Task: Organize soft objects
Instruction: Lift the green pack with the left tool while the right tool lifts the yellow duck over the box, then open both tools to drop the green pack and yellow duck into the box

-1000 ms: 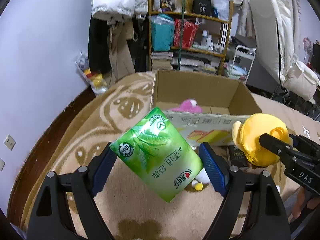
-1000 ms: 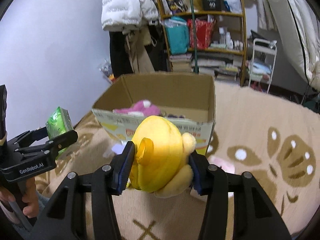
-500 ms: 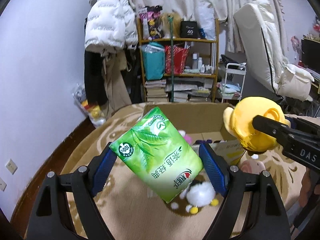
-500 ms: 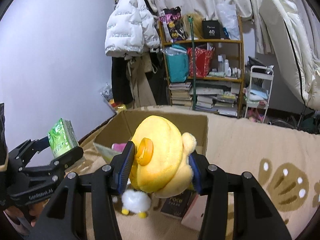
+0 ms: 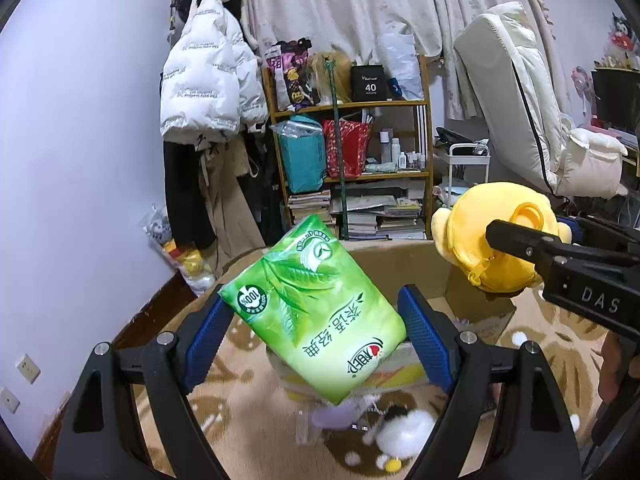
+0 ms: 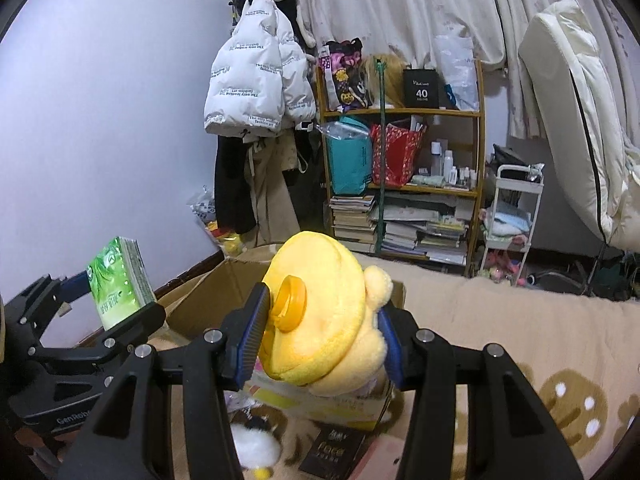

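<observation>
At far left, a hanging white puffer jacket (image 5: 208, 80) against the wall, a cluttered shelf (image 5: 352, 144) just right of it. Nearer, left tongs (image 5: 316, 320) closed about halfway onto a green tissue pack (image 5: 316, 312), held tilted in the air, near and above the left part of an open cardboard box (image 5: 404, 264) on the patterned carpet (image 5: 240, 412). Right of that, right tongs (image 6: 320, 332) clamped on a yellow plush toy (image 6: 320, 312), raised over the near rim of the same box. Below on the carpet, near the box front, a white fluffy toy (image 6: 256, 448) and a dark packet (image 6: 332, 454), not yet collected. Judged step: carrying both soft items to the box. Next likely called for: reaching further over the opening, lowering, then parting the tongs so each item drops inside rather than catching the rim.
</observation>
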The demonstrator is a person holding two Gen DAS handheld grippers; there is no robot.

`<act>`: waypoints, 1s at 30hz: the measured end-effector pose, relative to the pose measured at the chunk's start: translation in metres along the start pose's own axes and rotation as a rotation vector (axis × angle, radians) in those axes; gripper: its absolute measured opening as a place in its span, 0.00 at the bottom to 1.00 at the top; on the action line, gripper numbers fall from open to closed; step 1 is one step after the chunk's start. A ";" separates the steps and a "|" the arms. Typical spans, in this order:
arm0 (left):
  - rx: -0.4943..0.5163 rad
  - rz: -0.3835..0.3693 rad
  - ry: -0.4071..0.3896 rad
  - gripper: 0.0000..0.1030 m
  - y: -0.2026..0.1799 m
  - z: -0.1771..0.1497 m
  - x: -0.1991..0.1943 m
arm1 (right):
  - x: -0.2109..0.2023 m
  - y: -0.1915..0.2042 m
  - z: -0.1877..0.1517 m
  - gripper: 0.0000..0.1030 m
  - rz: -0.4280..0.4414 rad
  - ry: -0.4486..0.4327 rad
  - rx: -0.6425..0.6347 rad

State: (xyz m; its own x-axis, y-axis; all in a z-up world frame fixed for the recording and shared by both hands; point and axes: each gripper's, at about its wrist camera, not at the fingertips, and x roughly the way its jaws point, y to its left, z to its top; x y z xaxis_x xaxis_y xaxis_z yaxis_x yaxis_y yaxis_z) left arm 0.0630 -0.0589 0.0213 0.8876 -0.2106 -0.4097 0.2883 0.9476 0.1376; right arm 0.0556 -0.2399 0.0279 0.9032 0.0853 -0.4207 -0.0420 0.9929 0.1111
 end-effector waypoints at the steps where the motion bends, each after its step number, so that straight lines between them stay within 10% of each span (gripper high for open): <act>1: 0.003 -0.001 -0.003 0.81 0.000 0.002 0.003 | 0.002 0.000 0.001 0.52 -0.002 -0.001 -0.004; 30: 0.008 -0.025 0.107 0.82 -0.007 -0.007 0.079 | 0.057 -0.035 -0.028 0.57 0.010 0.156 0.034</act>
State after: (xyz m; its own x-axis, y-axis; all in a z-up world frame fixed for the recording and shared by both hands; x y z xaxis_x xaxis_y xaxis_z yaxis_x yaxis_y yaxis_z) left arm 0.1287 -0.0800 -0.0179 0.8369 -0.2071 -0.5066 0.3131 0.9404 0.1330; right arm 0.0968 -0.2678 -0.0249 0.8256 0.1099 -0.5535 -0.0341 0.9888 0.1455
